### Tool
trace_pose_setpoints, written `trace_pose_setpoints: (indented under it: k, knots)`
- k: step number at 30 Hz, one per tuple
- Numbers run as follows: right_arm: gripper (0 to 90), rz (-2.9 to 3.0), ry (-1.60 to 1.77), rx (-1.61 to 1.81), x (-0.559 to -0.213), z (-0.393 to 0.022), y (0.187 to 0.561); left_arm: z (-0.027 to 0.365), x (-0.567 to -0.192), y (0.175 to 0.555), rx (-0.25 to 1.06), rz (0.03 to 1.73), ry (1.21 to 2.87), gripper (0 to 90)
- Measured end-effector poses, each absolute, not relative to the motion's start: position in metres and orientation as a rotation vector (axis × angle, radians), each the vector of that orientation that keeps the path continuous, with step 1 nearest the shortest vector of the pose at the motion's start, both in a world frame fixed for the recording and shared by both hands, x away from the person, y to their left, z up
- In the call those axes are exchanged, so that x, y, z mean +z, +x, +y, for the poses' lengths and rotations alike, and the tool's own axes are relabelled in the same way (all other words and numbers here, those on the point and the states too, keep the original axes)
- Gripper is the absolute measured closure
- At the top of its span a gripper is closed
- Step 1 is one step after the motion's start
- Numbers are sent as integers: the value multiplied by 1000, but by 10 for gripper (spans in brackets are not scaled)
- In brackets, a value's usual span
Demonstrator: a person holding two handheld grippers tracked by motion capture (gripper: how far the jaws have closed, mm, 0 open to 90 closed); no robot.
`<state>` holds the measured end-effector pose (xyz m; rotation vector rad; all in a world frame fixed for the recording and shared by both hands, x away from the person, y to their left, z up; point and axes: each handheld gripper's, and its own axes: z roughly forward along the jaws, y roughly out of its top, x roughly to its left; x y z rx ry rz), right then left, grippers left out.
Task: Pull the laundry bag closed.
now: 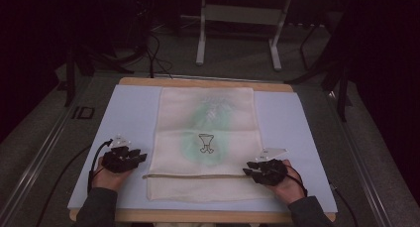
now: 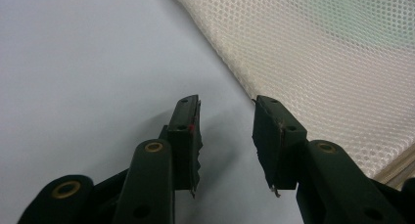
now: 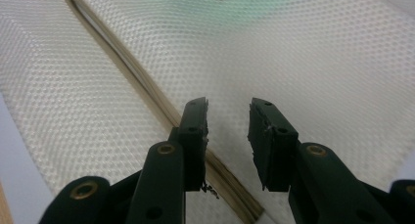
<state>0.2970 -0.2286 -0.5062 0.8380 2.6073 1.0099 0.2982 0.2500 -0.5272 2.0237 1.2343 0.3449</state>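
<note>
High view: a mesh bag (image 1: 203, 142) lies flat mid-worktop (image 1: 129, 113). Left gripper (image 1: 124, 159), jaws parted and empty, waits beside its edge; right gripper (image 1: 266, 170), likewise empty, hovers over the zipper (image 1: 193, 176), probably to grasp it.

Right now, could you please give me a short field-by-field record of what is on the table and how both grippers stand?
surface: pale blue mat on a wooden table
main item: cream mesh bag, lying flat, zipper band across its near end
inside bag: green item visible through mesh, with a small printed figure
left gripper: open, over the mat beside the bag's left edge
right gripper: open, over the mesh at the zipper's right end
contact: neither gripper holds anything
</note>
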Motion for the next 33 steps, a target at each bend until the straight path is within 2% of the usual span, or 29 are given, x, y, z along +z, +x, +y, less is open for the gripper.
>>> trace_pose_setpoints:
  k: [33]
  knots:
    - [668,2702,669,1028,-504,-178,302,249,-527,297,343,1216,2029,625]
